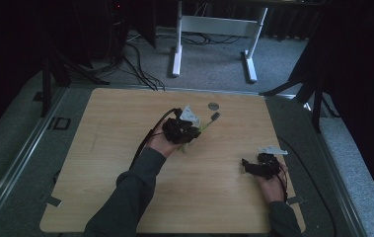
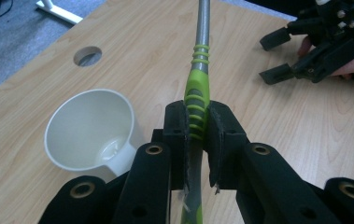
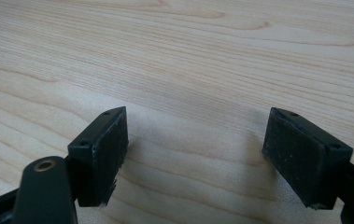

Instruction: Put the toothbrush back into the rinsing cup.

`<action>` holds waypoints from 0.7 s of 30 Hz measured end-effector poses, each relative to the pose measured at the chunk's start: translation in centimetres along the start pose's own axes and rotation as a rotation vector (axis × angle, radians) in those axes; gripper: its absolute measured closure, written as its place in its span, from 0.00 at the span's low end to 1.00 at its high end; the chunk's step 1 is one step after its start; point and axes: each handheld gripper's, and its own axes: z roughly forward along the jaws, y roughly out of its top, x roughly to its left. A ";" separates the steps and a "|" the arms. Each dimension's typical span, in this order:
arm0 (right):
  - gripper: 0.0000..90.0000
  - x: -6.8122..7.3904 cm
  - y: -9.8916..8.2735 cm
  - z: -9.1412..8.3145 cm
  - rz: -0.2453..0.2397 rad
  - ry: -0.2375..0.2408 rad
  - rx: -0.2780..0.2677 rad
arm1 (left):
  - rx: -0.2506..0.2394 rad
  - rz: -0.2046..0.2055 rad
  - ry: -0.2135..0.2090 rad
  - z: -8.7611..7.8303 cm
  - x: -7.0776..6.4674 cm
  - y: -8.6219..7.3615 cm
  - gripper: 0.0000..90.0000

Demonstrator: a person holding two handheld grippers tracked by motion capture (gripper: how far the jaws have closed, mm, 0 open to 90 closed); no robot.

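Observation:
My left gripper (image 1: 193,132) (image 2: 197,119) is shut on the green ribbed handle of a utensil (image 2: 199,77) (image 1: 208,123). The utensil's metal shaft runs away from the jaws toward the table's far side. A white cup (image 2: 90,128) stands on the wooden table (image 1: 120,128) just left of those jaws, empty and upright. My right gripper (image 1: 246,164) (image 3: 195,144) rests low over the table near the front right. Its pads stand wide apart with bare wood between them. It is also seen farther off as the right gripper (image 2: 277,56) in a hand.
A round cable hole (image 1: 213,105) (image 2: 87,56) sits in the tabletop near the far edge. Beyond the table, a white desk frame (image 1: 214,27) stands on grey carpet with cables (image 1: 135,64). Dark stands flank both far corners.

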 end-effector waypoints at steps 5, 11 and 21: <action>0.24 0.0 0.0 0.0 0.000 0.000 0.000 | -0.015 -0.018 0.006 -0.3 0.4 -0.2 0.88; 0.24 0.0 0.0 0.0 0.000 0.000 0.000 | -0.037 -0.025 0.017 -0.6 0.6 -0.1 0.88; 0.24 0.0 0.0 0.0 0.001 0.000 0.000 | -0.077 -0.061 0.032 -0.9 1.1 -0.1 0.88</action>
